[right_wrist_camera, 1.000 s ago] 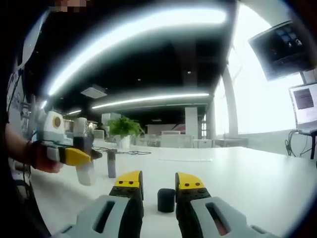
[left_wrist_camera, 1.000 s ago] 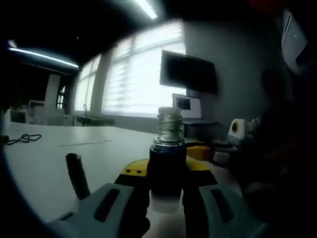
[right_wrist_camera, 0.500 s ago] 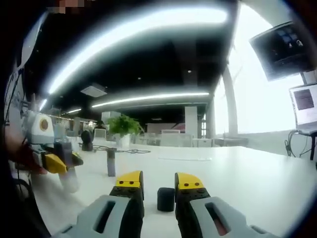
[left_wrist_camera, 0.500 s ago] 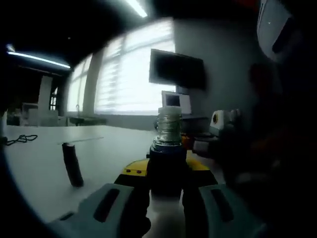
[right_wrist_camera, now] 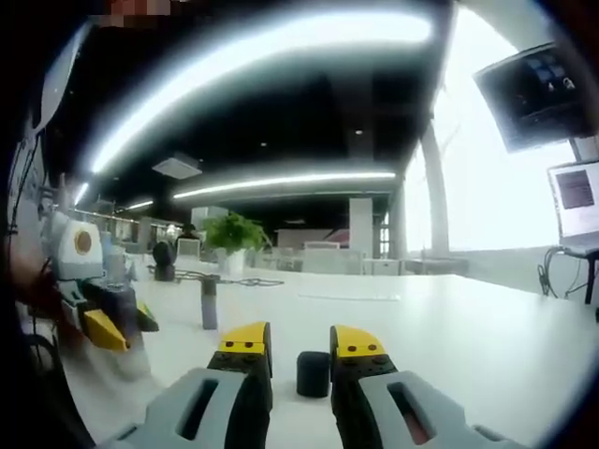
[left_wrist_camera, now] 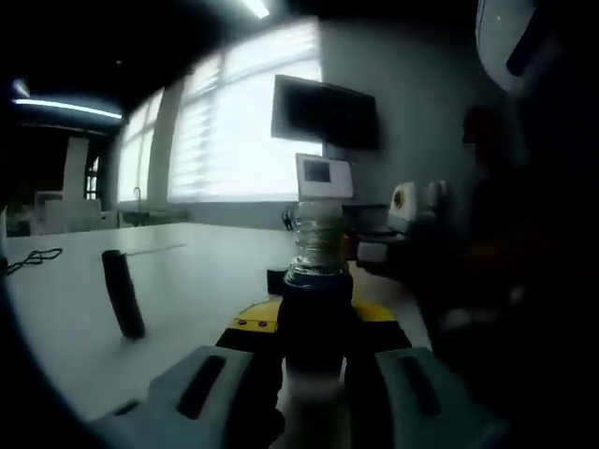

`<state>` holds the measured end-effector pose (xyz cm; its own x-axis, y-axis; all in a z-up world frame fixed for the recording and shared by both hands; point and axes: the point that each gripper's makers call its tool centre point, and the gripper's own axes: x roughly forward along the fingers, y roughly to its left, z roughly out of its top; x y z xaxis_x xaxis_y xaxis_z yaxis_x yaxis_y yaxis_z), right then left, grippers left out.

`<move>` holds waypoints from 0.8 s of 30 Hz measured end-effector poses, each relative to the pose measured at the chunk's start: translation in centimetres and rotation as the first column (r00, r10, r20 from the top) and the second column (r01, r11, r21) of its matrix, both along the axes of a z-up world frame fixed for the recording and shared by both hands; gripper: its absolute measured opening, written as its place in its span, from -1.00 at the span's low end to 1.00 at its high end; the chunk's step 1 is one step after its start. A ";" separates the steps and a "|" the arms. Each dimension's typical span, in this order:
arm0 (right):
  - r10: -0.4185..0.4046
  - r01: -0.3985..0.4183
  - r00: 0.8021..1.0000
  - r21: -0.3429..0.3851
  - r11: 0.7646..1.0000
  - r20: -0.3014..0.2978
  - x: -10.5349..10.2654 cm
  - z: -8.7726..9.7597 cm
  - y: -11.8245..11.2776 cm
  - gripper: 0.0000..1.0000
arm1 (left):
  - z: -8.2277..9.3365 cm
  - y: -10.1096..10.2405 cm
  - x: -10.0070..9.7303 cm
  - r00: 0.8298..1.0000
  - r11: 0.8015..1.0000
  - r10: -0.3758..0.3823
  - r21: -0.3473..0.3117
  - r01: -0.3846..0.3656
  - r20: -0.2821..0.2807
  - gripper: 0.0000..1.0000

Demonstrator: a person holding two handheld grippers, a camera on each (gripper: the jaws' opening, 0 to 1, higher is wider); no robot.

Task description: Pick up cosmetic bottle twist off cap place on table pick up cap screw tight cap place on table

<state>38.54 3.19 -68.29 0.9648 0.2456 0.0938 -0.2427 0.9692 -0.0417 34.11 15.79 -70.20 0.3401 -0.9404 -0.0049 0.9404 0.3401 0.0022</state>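
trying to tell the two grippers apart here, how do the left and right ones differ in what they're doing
The left gripper is shut on the bottle, whose threaded neck is bare; the right gripper holds nothing. The left gripper's jaws press the bottle's dark body; the right gripper's jaws stand apart with the dark cap on the table between their tips. Both have grey jaws with yellow tips.

We see the cosmetic bottle point(left_wrist_camera: 316, 281) upright w/ dark body, clear threaded neck, uncapped, pinched in the left claw point(left_wrist_camera: 314, 329). Its small dark cap point(right_wrist_camera: 313, 373) sits on the white counter point(right_wrist_camera: 449, 346) btwn the right claw point(right_wrist_camera: 301, 348) jaws, apart from the bottle.
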 end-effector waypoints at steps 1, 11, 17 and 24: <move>0.001 -0.001 1.000 0.002 1.000 -0.001 0.0 0.0 0.0 -0.65 | 0.0 0.0 0.0 1.000 1.000 0.001 0.000 -0.001 0.002 -0.71; 0.001 0.000 1.000 0.029 1.000 -0.020 0.2 -0.1 0.0 -0.61 | 0.0 0.3 -0.2 1.000 1.000 -0.001 -0.014 0.000 -0.026 -0.71; -0.019 0.025 0.997 0.077 0.997 -0.076 0.5 -0.5 0.0 -0.52 | -0.1 0.4 -0.2 0.999 1.000 0.006 -0.016 -0.007 -0.041 -0.71; -0.111 0.117 0.973 0.019 0.993 -0.202 1.9 -2.8 0.0 -0.51 | -0.1 0.4 -0.1 0.999 1.000 0.012 -0.013 -0.013 -0.035 -0.71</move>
<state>40.43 3.17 -71.05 0.9862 0.1328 -0.0987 -0.1307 0.9911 0.0270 33.98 16.20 -70.32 0.3519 -0.9360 -0.0048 0.9354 0.3518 -0.0351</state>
